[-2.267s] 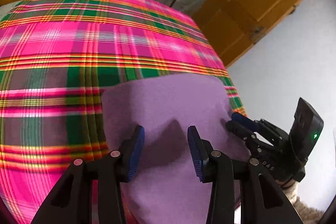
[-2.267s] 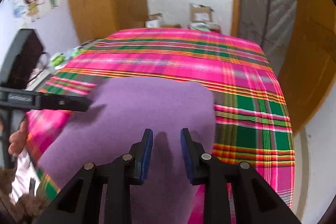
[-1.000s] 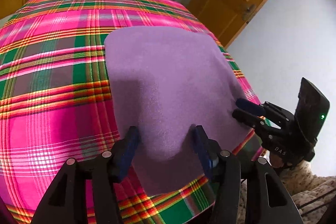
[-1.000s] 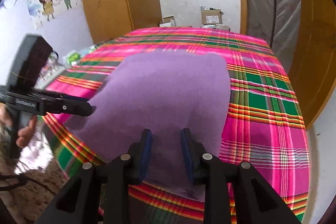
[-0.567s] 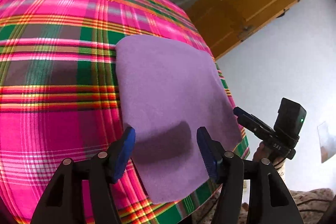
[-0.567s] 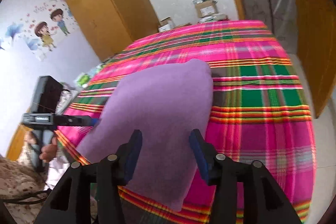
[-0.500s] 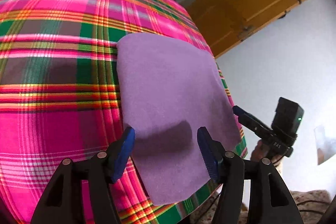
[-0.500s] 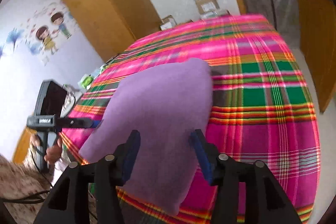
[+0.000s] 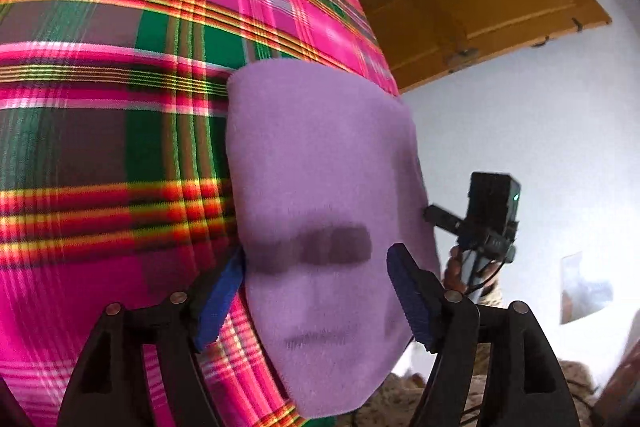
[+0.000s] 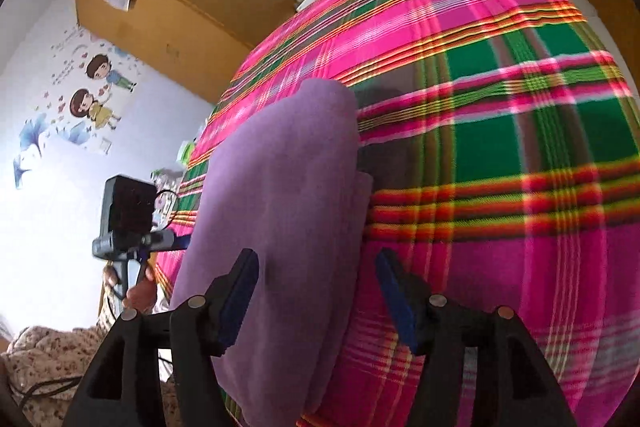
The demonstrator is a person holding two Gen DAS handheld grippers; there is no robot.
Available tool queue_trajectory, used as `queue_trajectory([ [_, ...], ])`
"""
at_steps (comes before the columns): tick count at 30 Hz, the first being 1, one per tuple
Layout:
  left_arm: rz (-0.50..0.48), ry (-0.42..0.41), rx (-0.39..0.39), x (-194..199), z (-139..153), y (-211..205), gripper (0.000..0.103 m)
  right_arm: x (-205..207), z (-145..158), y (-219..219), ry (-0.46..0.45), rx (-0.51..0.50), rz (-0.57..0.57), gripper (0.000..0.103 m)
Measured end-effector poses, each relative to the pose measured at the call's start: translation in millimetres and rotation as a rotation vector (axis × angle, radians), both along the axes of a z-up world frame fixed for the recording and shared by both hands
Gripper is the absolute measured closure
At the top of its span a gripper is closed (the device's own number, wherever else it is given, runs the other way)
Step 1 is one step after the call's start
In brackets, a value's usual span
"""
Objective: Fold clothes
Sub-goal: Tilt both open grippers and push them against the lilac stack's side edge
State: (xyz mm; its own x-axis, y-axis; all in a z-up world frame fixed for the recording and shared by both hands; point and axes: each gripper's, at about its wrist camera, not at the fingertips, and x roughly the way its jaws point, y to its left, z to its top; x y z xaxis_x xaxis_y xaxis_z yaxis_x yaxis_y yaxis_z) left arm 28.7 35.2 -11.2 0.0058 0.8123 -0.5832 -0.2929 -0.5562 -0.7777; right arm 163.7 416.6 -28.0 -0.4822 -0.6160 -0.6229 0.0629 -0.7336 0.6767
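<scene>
Purple cloth [image 9: 320, 163] lies folded on the plaid bed [image 9: 100, 115], right at its near edge, one corner hanging off. Left gripper [image 9: 316, 291] is over the cloth's near end, jaws still spreading, nothing pinched. Right gripper [image 10: 316, 295] is over the cloth's edge, also opening, gripping nothing.

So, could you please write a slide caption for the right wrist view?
Right gripper, jaws opening, above the folded purple fleece cloth on the pink-and-green plaid bedcover.
</scene>
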Motion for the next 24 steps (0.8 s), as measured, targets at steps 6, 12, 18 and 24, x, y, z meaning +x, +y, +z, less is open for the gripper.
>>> queue_trajectory([
  [6, -0.03, -0.033, 0.03, -1, -1, 5, 0.025, -14, -4, -3, -0.011, -0.042, 0.058, 0.04],
  [12, -0.043, -0.054, 0.043, -5, -2, 15, 0.025, -17, -5, -2, -0.025, -0.096, 0.087, 0.031],
  [18, -0.043, -0.062, 0.045, -6, -2, 20, 0.024, -22, -6, -2, -0.039, -0.105, 0.076, 0.035],
  [24, -0.036, -0.053, 0.043, 2, -3, 6, 0.024, -31, -14, -5, -0.06, -0.116, 0.027, 0.059],
])
